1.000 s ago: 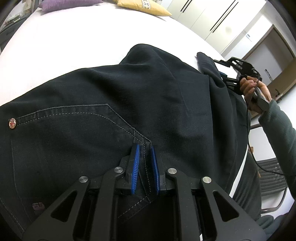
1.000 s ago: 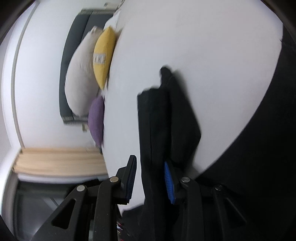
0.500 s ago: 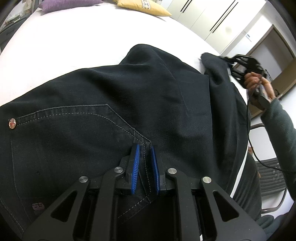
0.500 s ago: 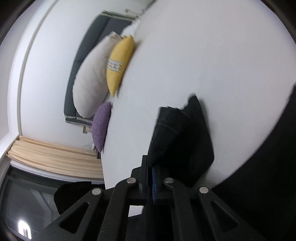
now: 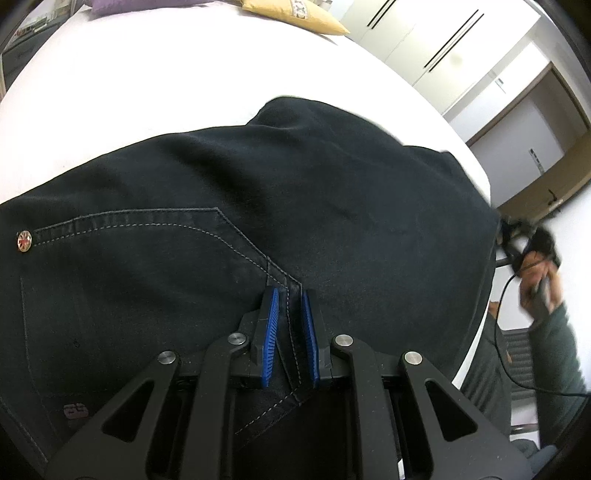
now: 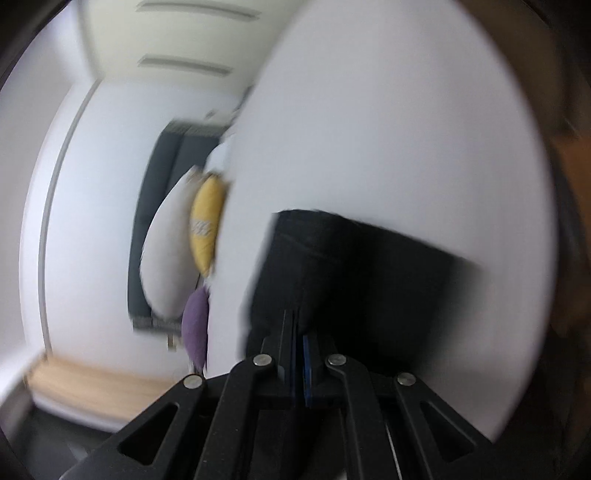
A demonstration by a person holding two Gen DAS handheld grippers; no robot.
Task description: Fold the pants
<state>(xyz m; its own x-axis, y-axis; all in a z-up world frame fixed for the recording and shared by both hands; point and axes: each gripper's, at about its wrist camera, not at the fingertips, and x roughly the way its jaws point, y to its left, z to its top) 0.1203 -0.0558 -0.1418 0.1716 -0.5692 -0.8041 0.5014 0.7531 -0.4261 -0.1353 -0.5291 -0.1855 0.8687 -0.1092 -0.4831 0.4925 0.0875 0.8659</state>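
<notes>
Slip risk on the dark denim pants (image 5: 258,206)
Left gripper (image 5: 288,328) clenches the 6 o'clock seam; right gripper (image 6: 299,354) clamps a cuff, and a fast pull could slip it.

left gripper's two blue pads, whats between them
In the left wrist view, the left gripper has a stitched seam fold of the dark denim pants pinched between its blue pads.

- pants (image 5: 258,206): black, pale contrast stitching, brass rivet
- bed sheet (image 5: 147,85): plain white
- cushions: yellow (image 5: 295,14), purple (image 6: 195,328)
- gripper pads (image 5: 271,328): blue
</notes>
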